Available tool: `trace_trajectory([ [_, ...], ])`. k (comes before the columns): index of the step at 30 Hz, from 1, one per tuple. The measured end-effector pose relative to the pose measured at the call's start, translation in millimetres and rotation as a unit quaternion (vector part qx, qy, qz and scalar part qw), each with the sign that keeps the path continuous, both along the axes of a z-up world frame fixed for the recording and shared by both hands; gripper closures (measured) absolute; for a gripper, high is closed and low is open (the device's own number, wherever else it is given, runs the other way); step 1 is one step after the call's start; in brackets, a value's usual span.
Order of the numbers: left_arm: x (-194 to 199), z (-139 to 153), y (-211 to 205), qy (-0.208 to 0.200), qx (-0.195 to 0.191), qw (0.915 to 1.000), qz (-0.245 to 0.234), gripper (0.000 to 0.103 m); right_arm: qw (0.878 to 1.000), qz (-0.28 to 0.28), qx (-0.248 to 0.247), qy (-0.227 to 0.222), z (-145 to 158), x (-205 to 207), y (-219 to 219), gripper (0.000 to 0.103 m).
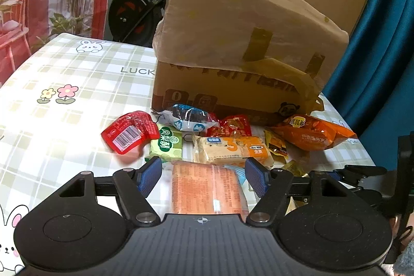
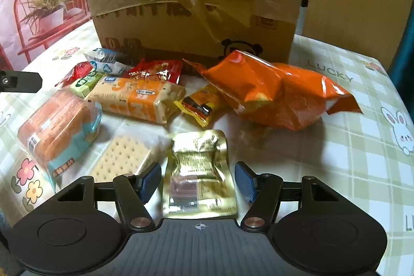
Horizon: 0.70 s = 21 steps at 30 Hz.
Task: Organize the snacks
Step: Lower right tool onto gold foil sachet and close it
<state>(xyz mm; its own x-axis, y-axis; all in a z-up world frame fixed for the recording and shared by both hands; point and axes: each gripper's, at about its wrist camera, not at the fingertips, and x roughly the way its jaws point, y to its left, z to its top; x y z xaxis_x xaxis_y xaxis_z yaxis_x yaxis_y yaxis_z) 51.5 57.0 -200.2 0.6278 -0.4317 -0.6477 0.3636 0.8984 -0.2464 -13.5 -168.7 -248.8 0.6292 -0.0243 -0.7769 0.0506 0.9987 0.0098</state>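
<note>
Two grippers are sitting low over the snack pile in front of the cardboard box, and I am reading both as released. My left gripper is spreading its ribbed blue pads on either side of the orange cracker pack, a glossy rounded block, with daylight showing between pads and wrapper. My right gripper is standing equally wide around the gold foil pouch, a crinkled flat sachet; nothing is being pinched.

Working back toward the box, I am seeing one bare-looking square cracker sandwich in clear film, one long orange-and-cream biscuit pack, one small yellow sachet, and one green square packet. One red pouch with a barcode is lying farthest left of the box front. One puffy orange bag, creased and shiny, is slumping just before the box's right corner. One blue-and-white wrapper and one red packet are lying right against the box's base.

Box flaps are draped in wrinkled brown tape and clear plastic; I cannot tell what is inside. Everything is resting on the plaid tablecloth with bunnies and flowers.
</note>
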Motion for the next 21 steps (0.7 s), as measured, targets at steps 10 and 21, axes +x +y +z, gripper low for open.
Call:
trace_trajectory([
  [10,-1,0,2,-0.002,0.0,1.0,0.003,0.031,1.0,-0.004,-0.021,-0.015,-5,5,8,0.054],
  [21,-3,0,0,-0.007,0.0,1.0,-0.002,0.031,0.998,-0.029,0.0,-0.053,9,-18,-1,0.064],
])
